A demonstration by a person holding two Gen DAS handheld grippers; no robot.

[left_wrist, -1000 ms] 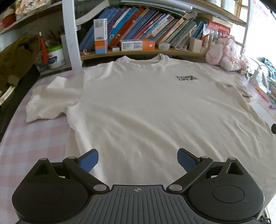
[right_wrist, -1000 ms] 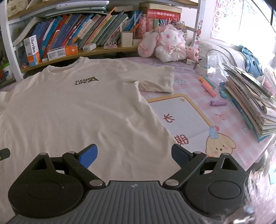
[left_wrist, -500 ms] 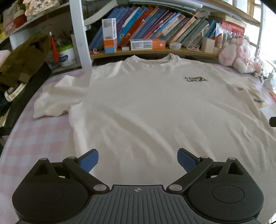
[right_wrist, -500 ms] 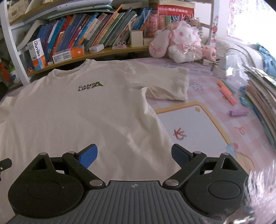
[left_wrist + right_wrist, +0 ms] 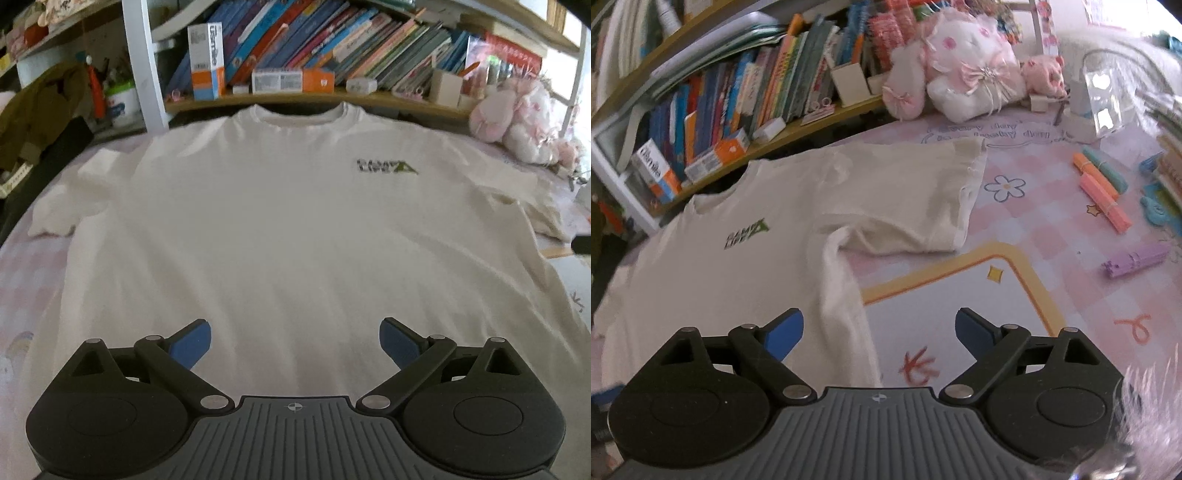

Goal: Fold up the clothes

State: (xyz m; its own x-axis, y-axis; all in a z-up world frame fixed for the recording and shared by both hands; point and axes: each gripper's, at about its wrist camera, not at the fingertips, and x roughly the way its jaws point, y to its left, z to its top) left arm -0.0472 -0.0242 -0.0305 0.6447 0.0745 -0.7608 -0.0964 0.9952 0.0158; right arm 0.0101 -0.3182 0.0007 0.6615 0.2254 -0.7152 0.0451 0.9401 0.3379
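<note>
My cream T-shirt (image 5: pixel 280 236) lies spread flat and face up on the table, collar at the far edge by the bookshelf, hem nearest me. A small dark and green chest logo (image 5: pixel 386 167) shows right of centre; both short sleeves lie spread outward

Right hand-held gripper (image 5: pixel 879 334): blue-padded jaws wide apart and closing slightly, nothing clamped. Below them, the side edge of a cream T-shirt (image 5: pixel 738 266), lying front up on the pink checked surface (image 5: pixel 1052 229); dark chest logo (image 5: pixel 748 234) visible, 1 short sleeve (image 5: pixel 916 199) spread toward the right. Yellow-bordered white mat (image 5: pixel 960 295) beside the shirt edge. Pink plush toy (image 5: pixel 964 77) by the bookshelf (image 5: pixel 746 92). Highlighter pens (image 5: pixel 1102 188) far right.
</note>
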